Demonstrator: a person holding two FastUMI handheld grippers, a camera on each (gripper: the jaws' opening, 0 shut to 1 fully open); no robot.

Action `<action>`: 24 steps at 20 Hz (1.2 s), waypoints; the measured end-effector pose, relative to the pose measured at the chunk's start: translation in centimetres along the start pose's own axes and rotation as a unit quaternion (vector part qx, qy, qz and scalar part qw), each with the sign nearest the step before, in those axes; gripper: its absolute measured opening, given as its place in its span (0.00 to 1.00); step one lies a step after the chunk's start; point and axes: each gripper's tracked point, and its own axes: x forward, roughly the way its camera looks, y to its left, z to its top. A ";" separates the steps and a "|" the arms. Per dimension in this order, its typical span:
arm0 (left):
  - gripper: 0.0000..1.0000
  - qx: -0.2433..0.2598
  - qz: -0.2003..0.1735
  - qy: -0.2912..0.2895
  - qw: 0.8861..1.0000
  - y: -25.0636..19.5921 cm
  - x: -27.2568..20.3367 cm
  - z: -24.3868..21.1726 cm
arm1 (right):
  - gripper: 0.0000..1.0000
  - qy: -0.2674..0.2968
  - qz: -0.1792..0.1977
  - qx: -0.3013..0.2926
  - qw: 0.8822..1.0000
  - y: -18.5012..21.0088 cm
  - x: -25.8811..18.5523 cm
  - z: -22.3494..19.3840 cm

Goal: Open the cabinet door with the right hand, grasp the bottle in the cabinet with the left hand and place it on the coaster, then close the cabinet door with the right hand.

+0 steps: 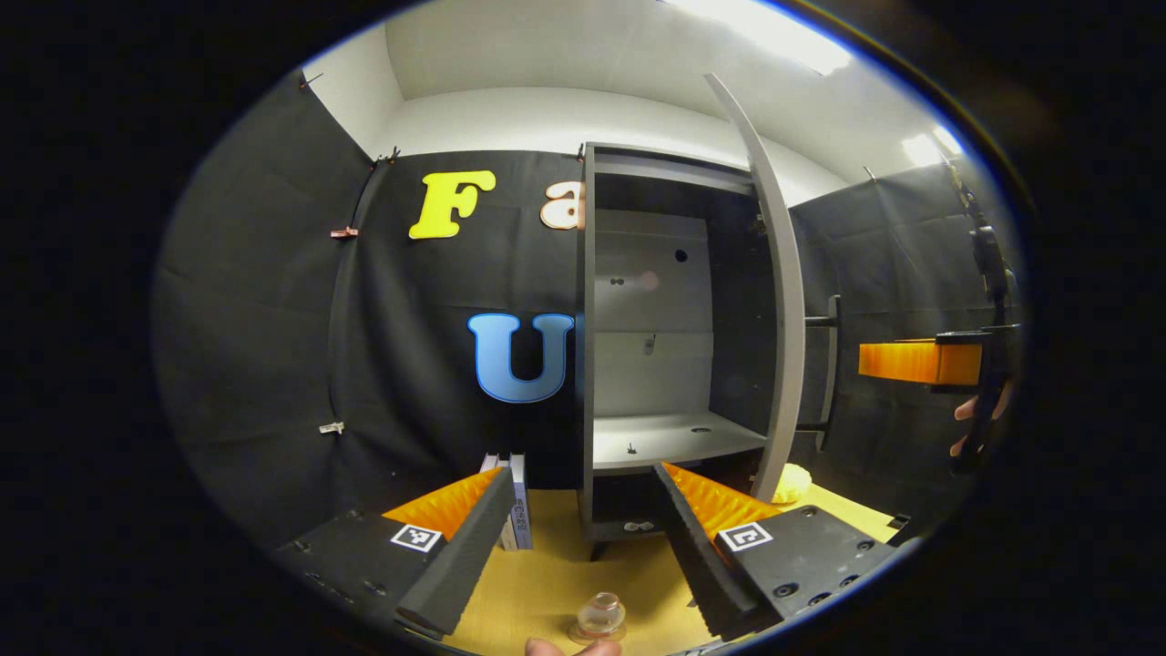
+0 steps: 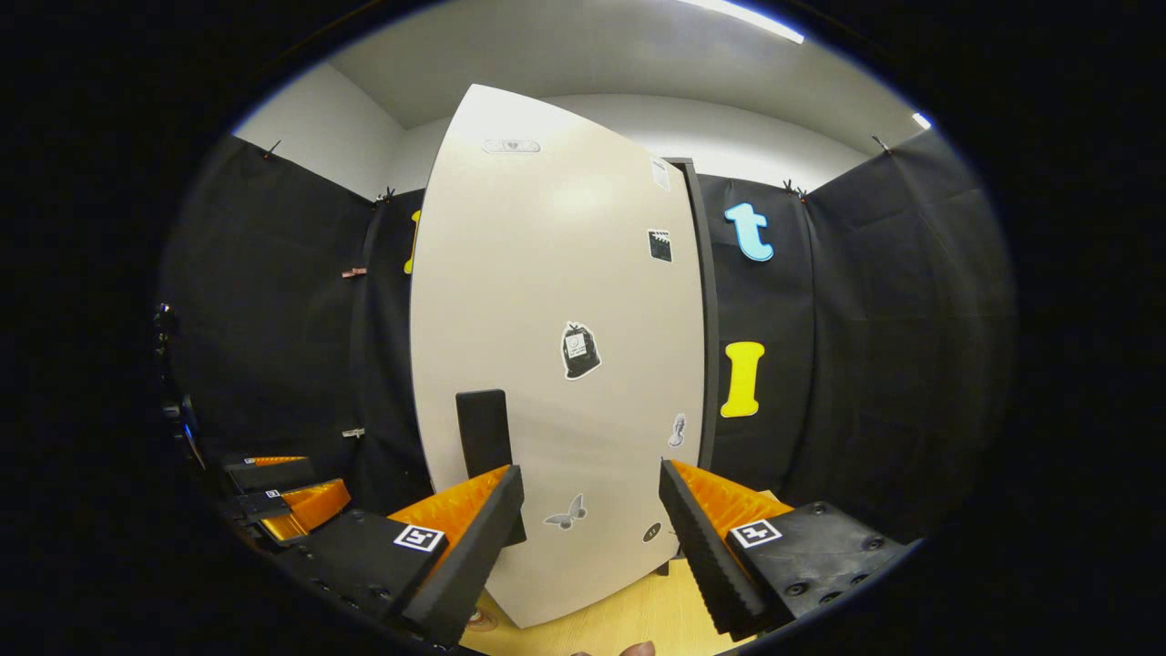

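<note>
The dark cabinet (image 1: 588, 364) stands with its white door (image 1: 785, 310) swung wide, edge-on in the left gripper view. Its lit shelf (image 1: 674, 437) holds no bottle. A small clear bottle (image 1: 601, 612) stands on a round coaster (image 1: 583, 633) on the table, just below and in front of my left gripper (image 1: 583, 556), which is open and holds nothing. In the right gripper view the door's sticker-covered face (image 2: 556, 301) is close ahead. My right gripper (image 2: 588, 547) is open before it, its left finger (image 2: 474, 538) just below the black handle (image 2: 483, 428), not gripping it.
Two books (image 1: 516, 510) stand left of the cabinet's foot. A yellow lumpy object (image 1: 791, 483) lies behind the door. The yellow wooden table (image 1: 547, 583) runs under both grippers. The other gripper and a hand (image 1: 920, 362) are at the far right, beyond the handle (image 1: 831, 364).
</note>
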 end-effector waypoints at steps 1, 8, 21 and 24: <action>0.95 0.001 0.001 0.001 1.000 0.1 0.2 0.0 | 0.98 0.002 0.001 0.000 1.000 0.0 0.0 -0.1; 0.95 -0.002 0.008 0.001 1.000 0.3 1.1 0.2 | 0.98 -0.002 -0.023 -0.011 1.000 -1.1 -0.1 0.0; 0.95 0.002 0.010 -0.014 1.000 -1.5 2.5 3.0 | 0.98 0.003 -0.065 -0.028 0.997 -3.1 -0.5 -0.1; 0.94 0.001 0.010 -0.011 1.000 -1.9 2.4 2.9 | 0.98 0.007 -0.071 -0.023 0.997 -3.0 -0.9 -0.2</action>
